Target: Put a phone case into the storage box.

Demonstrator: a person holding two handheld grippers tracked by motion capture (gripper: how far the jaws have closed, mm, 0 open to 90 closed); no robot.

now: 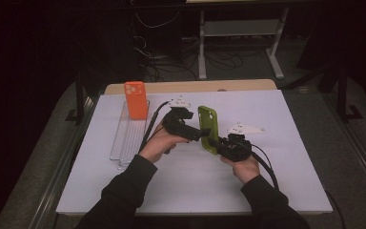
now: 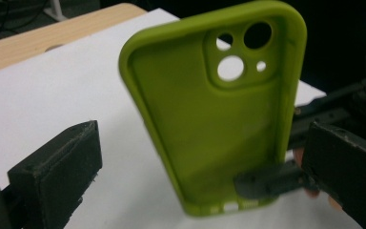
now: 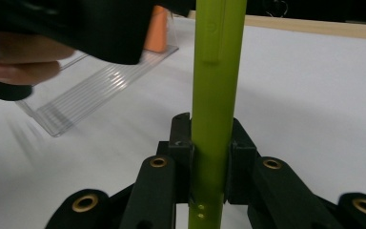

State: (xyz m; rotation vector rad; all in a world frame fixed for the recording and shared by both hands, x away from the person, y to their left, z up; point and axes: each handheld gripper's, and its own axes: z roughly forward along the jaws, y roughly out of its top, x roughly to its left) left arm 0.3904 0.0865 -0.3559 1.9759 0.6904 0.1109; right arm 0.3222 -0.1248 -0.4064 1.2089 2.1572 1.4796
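The right hand-held gripper (image 3: 208, 157) grasps the lower end of the green phone case (image 1: 208, 129), holding it upright above the bench (image 1: 290, 157). The left hand-held gripper (image 2: 195, 167) stands released, its jaws on both sides of the case without touching.

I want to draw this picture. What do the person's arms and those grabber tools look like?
Both arms wear dark long sleeves. The left gripper and the right gripper are black, each with two blocky jaws. The right gripper's view shows brass-coloured rings on its black links. Each carries a pale three-cornered plate on top and trails a black cable.
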